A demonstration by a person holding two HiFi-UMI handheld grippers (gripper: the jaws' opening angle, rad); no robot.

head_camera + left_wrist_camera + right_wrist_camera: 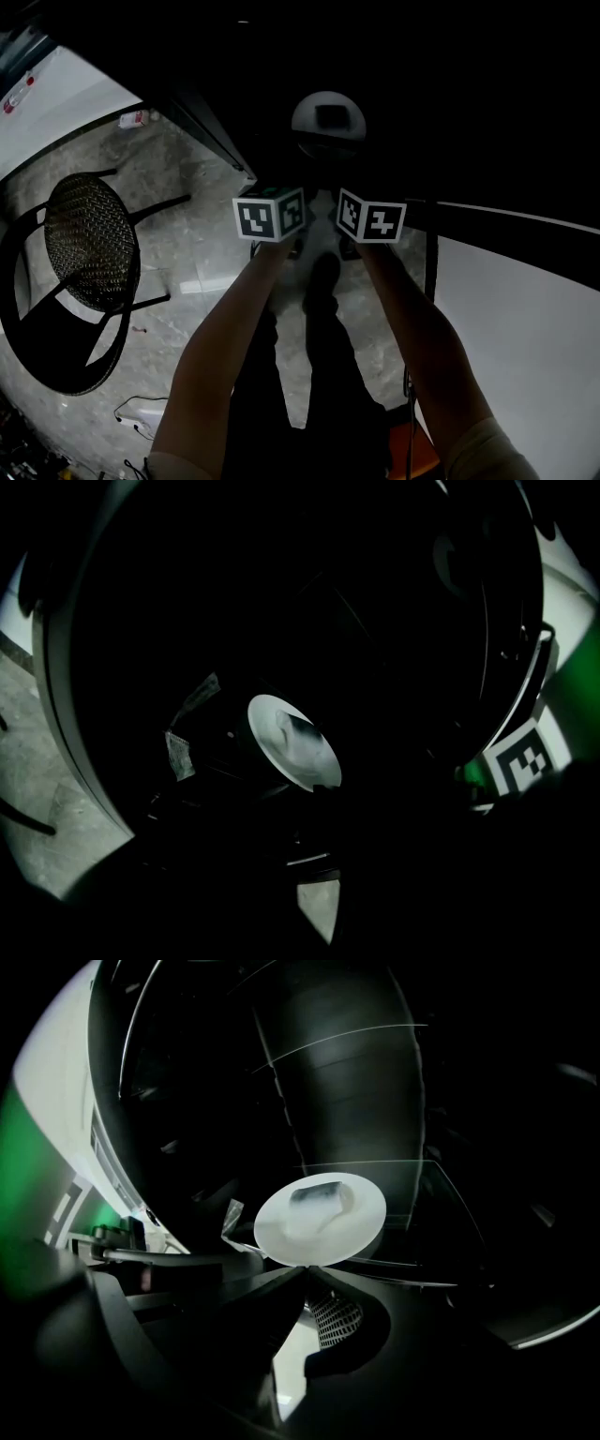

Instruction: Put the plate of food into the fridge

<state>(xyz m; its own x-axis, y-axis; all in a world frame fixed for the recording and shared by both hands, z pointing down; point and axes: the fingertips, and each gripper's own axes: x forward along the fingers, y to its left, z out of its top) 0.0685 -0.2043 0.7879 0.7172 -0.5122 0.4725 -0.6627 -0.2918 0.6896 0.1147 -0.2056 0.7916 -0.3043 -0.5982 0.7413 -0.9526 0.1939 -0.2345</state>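
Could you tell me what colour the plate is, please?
White; the plate shows best in the right gripper view.

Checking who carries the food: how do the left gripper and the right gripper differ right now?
The right gripper is shut on the plate at its near rim; the left gripper seems to hold nothing, with the plate beyond its jaws. The right gripper's jaws show plainly, tips together; the left gripper's are too dark to read. Both face the same plate.

The left forearm (220, 347) and right forearm (422, 347) reach forward side by side. The right tongs (305, 1274) pinch the plate (319, 1218) by its rim; the left tongs (317, 794) have jaws lost in darkness.
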